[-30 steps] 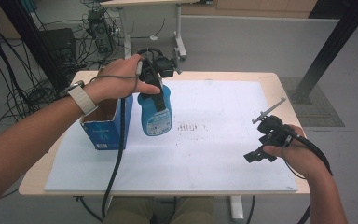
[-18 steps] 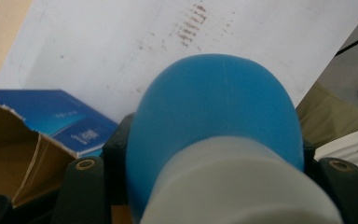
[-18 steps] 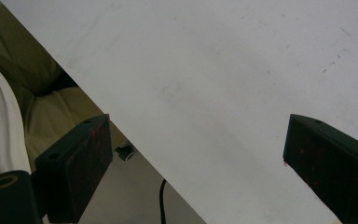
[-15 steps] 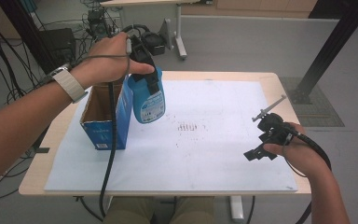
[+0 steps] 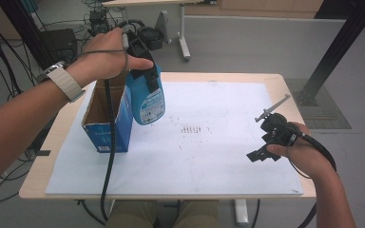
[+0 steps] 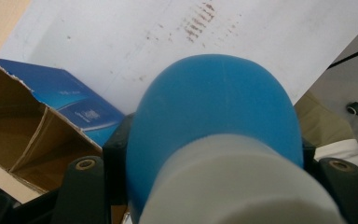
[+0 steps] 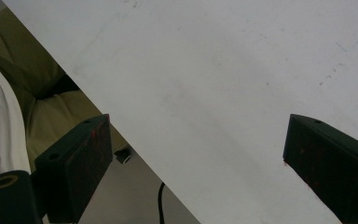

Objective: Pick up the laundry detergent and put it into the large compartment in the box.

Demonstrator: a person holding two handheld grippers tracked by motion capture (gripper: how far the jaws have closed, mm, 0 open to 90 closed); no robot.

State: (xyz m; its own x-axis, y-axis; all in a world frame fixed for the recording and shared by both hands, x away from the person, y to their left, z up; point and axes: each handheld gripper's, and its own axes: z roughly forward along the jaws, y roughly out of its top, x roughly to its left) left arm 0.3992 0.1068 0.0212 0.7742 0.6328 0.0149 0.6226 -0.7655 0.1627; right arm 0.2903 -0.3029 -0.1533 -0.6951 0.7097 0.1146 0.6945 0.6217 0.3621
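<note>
Blue bottle [image 5: 146, 97] hangs pinched in the left hand-held gripper [image 5: 140, 52], higher than a second ago, beside the open cardboard box [image 5: 105, 118] at the worktop's [image 5: 228, 142] left edge, its inside apparently bare. Right hand-held gripper [image 5: 266, 142] spread wide near the right edge.

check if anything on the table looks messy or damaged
Two things: a patch of small dark marks stains the white sheet near its middle, and the open cardboard box has a ragged, torn top edge.

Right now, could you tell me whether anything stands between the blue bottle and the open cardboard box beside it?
Nothing visible does: the blue bottle hangs in the left gripper just right of the box, whose open top looks unobstructed.
</note>
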